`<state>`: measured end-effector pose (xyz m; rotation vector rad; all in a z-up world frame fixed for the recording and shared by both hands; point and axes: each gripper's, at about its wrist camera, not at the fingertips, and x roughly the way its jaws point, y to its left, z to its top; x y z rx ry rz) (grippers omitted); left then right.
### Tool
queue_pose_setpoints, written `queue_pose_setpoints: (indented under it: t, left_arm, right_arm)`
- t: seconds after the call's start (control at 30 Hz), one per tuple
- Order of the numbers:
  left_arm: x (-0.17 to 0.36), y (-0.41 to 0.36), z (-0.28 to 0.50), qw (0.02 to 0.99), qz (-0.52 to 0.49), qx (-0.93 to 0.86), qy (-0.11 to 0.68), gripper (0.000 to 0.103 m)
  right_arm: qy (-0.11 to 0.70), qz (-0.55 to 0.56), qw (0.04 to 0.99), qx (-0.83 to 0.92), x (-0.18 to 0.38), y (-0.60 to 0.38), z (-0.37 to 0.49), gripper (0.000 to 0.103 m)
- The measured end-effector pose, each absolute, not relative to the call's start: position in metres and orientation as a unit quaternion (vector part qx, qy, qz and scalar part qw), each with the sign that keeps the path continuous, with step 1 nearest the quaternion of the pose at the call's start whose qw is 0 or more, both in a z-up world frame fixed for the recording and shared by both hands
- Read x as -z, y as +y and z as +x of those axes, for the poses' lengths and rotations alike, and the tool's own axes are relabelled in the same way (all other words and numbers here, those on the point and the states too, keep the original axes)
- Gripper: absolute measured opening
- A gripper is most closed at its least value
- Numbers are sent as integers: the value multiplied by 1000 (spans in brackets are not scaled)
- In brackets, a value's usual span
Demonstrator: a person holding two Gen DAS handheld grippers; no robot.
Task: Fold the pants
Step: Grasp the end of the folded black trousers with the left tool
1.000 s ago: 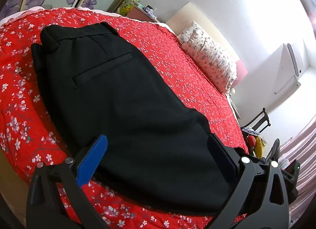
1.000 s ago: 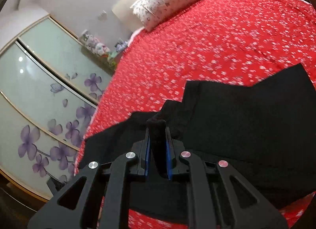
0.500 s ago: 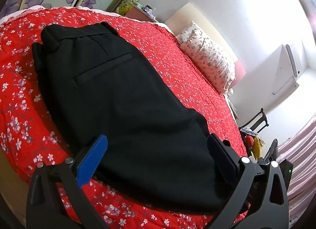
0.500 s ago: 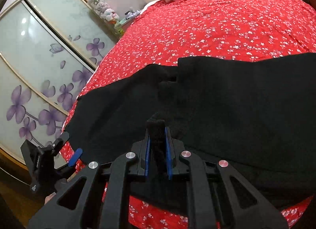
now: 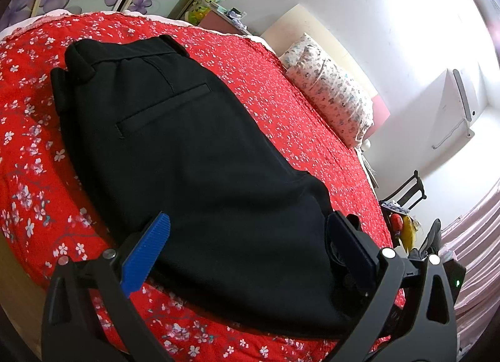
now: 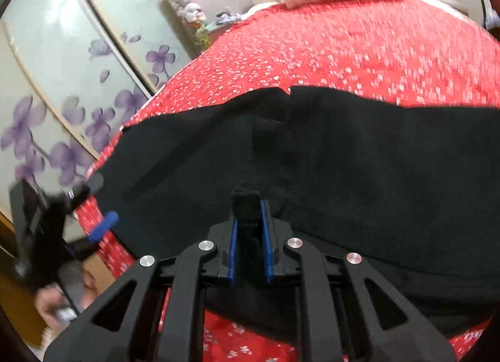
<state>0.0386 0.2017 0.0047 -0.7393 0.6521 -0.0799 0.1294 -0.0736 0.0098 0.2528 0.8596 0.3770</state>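
Black pants (image 5: pixel 193 156) lie folded on the red flowered bedspread (image 5: pixel 281 106), with the waistband and a back pocket at the far end. My left gripper (image 5: pixel 247 237) stands open, its blue pads wide apart on either side of the near end of the pants and not pressing on them. In the right wrist view, my right gripper (image 6: pixel 248 215) is shut on a bunched fold of the black pants (image 6: pixel 359 156), which spread across the bed ahead of it. My left gripper (image 6: pixel 104 226) shows there at the left edge, held by a hand (image 6: pixel 62 296).
A flowered pillow (image 5: pixel 331 93) lies at the head of the bed. Sliding doors with purple flowers (image 6: pixel 62 81) stand beside the bed. A dark chair (image 5: pixel 406 190) with clutter is past the far corner. The bed's wooden edge (image 5: pixel 15 284) is at the lower left.
The right gripper has swung and rolled with the pants fold still in it, and the left gripper has come into its view. The left wrist view is nearly unchanged.
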Motion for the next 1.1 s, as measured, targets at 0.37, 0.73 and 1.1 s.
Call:
queue_pose_setpoints:
  t: [0.37,0.73,1.1]
  left_arm:
    - [-5,205,40,880,-358,43,311,101]
    - [-16,245,5,876,-391,66,273,101]
    - [-9,331,16,810,-516,28,276,101]
  right_arm:
    - [367,75,885,-276,-29,-72,100,67]
    - [346,130,864,-341,-26,-108,83,81]
    - [283,261,862,-329,-16,-184,78,87]
